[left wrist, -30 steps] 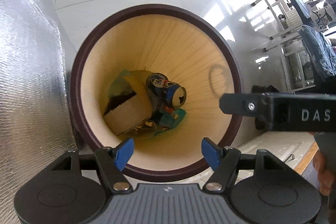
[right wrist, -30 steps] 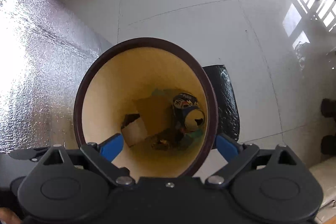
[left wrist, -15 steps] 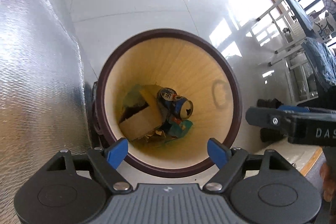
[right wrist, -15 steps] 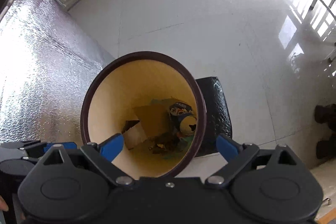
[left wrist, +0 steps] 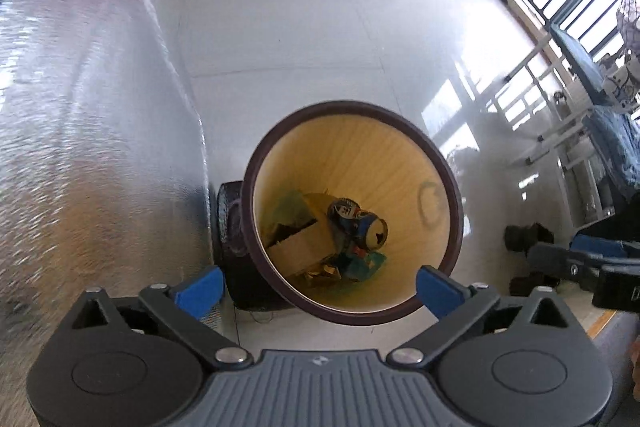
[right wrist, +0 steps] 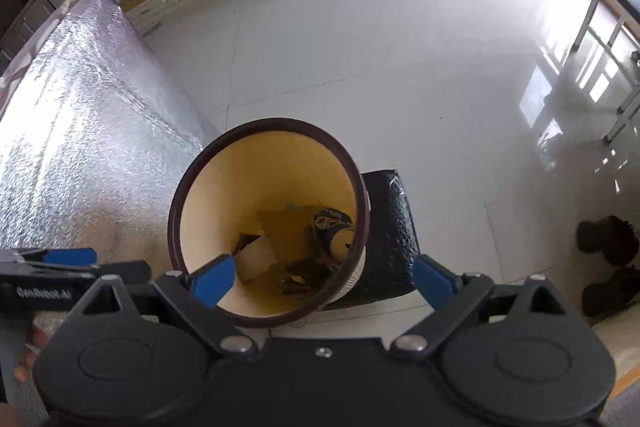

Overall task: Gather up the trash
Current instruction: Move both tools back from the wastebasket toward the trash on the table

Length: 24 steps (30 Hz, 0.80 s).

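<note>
Both the left gripper [left wrist: 318, 289] and right gripper [right wrist: 322, 281] are spread wide and empty, the left's jaws having just opened, above the dark-rimmed round yellow bin [left wrist: 454, 195], foil-covered surface [left wrist: 88, 131] hard left of it, bare white floor [right wrist: 380, 59] beyond.

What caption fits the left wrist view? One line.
Open left gripper above a bin holding a can and cardboard box.

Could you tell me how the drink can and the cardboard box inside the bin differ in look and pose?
The drink can is a dark blue printed cylinder, while the cardboard box is plain tan with flat sides. The can lies tipped with its round metal end facing up toward the camera; the box rests tilted with a dark open side showing. The can lies right of the box in the left wrist view. Both rest at the bottom of the bin among crumpled wrappers.
</note>
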### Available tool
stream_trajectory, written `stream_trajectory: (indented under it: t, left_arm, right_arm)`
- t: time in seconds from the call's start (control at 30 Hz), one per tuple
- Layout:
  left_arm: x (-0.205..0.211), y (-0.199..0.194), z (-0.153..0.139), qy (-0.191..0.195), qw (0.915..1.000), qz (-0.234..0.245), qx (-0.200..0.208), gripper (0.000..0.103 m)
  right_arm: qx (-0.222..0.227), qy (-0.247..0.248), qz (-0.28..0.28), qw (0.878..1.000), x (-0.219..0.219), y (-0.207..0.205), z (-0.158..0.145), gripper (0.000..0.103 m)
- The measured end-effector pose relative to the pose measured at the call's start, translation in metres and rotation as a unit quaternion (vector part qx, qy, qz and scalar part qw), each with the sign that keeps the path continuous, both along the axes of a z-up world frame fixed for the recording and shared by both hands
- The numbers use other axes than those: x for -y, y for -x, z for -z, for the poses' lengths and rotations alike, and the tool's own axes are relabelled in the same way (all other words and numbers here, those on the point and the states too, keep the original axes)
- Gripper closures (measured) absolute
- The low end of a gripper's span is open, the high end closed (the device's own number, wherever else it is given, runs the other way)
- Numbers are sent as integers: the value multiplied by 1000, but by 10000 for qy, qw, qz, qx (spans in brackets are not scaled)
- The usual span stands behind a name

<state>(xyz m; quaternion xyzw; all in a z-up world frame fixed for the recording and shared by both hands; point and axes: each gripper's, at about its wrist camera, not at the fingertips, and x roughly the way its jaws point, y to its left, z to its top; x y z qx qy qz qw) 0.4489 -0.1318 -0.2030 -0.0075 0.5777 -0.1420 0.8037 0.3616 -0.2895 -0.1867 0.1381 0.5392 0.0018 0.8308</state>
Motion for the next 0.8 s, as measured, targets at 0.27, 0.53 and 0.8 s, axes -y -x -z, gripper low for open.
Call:
stream_trajectory:
  t: [0.27, 0.53, 0.8]
  left_arm:
    - [-6, 34, -32, -48, 9994, -45, 354, 0]
    - [-7, 68, -61, 96, 9974, -25, 715, 0]
    - [-17, 102, -88, 204, 9929, -95, 1171, 0]
  right_arm:
    - [275, 206, -41, 9994, -4, 36, -24, 3]
    - [685, 386, 111, 9968, -4, 73, -51, 0]
    - [1123, 553, 121, 9921, -8, 107, -80, 0]
